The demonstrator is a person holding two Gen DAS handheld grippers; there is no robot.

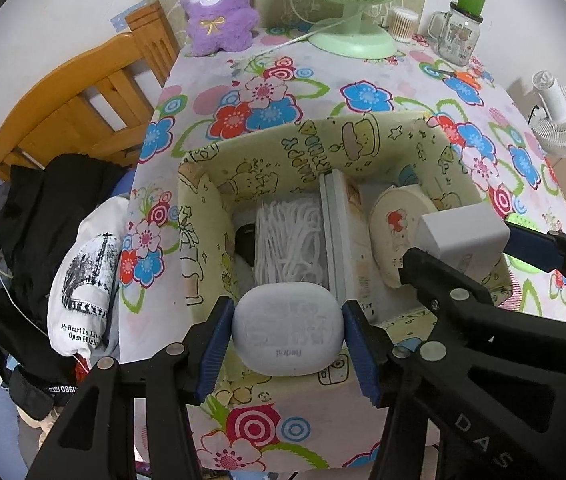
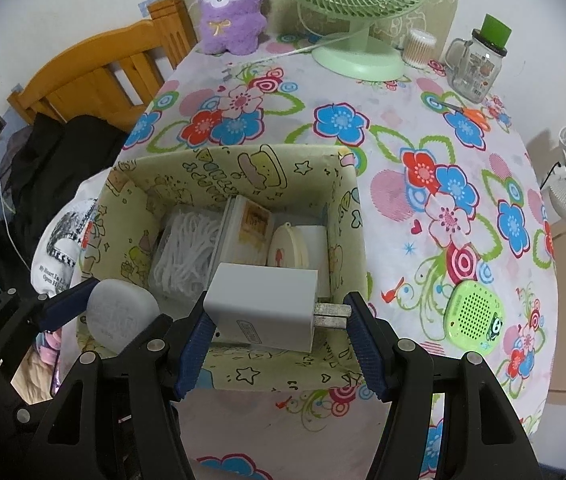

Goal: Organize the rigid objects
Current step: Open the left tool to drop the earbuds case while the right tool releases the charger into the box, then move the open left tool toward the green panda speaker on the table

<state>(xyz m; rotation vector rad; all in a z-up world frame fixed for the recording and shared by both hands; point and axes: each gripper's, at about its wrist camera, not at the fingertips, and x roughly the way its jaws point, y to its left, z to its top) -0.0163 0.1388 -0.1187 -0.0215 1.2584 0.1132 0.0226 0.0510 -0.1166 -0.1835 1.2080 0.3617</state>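
A yellow cartoon-print box point(image 1: 267, 144) stands open on the flowered table point(image 1: 403, 76). My left gripper point(image 1: 287, 314) is shut on a pale grey earbud case point(image 1: 287, 336), held over the box's near rim. My right gripper point(image 2: 279, 316) is shut on a white charger plug point(image 2: 263, 300), one pad on its body and the other on its metal prongs, above the box point(image 2: 235, 168). In the left wrist view the charger point(image 1: 463, 228) hovers over the box's right side. Inside lie a bundle of white cord point(image 1: 287, 236), an upright flat pack point(image 1: 339, 232) and a round cream tin point(image 1: 395, 236).
A green speaker point(image 2: 473, 314) lies on the table right of the box. At the back stand a purple plush point(image 2: 231, 12), a green fan point(image 2: 355, 56), a swab tub point(image 2: 419, 48), a glass jar mug point(image 2: 475, 68) and orange scissors point(image 2: 471, 114). Clothes and a wooden frame point(image 1: 83, 108) are left.
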